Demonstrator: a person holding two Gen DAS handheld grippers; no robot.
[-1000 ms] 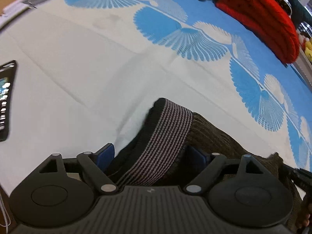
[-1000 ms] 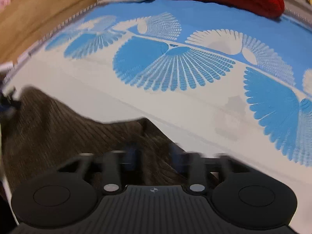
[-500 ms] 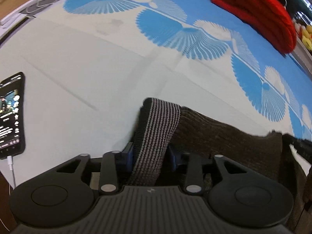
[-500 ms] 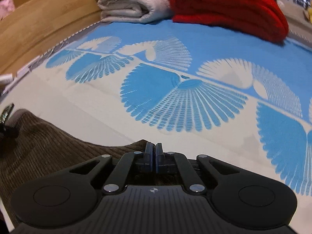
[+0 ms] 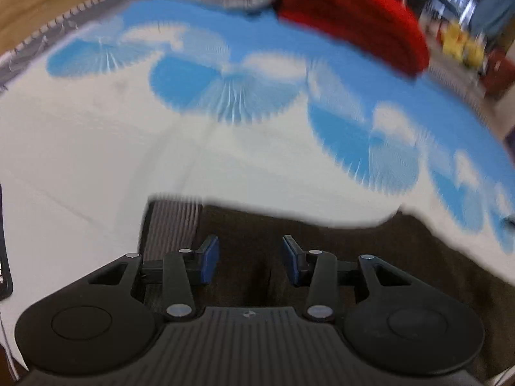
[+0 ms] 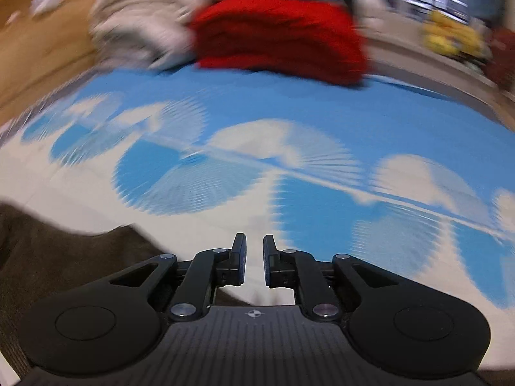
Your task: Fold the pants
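Observation:
Brown corduroy pants lie flat on the blue and white patterned cloth. Their striped grey waistband is at the left end. My left gripper is open just above the pants, beside the waistband, and holds nothing. In the right wrist view the pants lie at lower left. My right gripper is open by a narrow gap and empty, at the edge of the pants. Both views are blurred by motion.
A folded red blanket and a grey-white folded one lie at the far side of the cloth. A phone lies at the left edge. Yellow objects sit far right.
Both grippers have opened and let go of the pants. The waistband and fabric now lie flat on the cloth. Both grippers are moving, so the views blur.

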